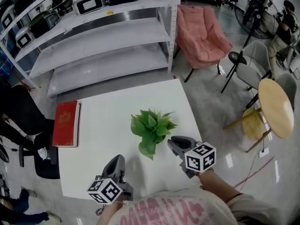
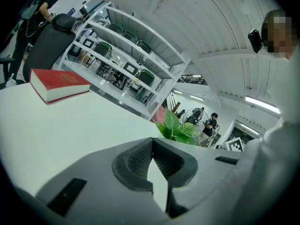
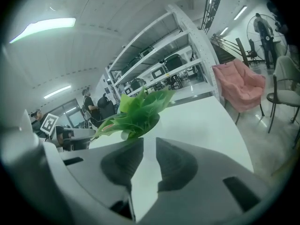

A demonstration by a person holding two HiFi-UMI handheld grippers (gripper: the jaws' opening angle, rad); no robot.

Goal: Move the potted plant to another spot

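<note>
The potted plant (image 1: 151, 128) stands upright on the white bench (image 1: 103, 111), just ahead of the right hand-held gripper (image 1: 174, 141), whose jaws are slightly parted with nothing between them. It points at the plant's base, apparently lined up to take the pot. The left hand-held gripper (image 1: 117, 160), jaw tips together and empty, sits back, probably in reserve. A red book (image 1: 65, 123) lies well off to its left.

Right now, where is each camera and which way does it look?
Head view: on the person's head, looking steeply down at table, potted plant, red book; left gripper and right gripper show.
Left gripper view: on that gripper, looking across the table; its closed jaws show.
Right gripper view: on that gripper, facing the plant; slightly parted jaws show.
Shared: all see the plant.
</note>
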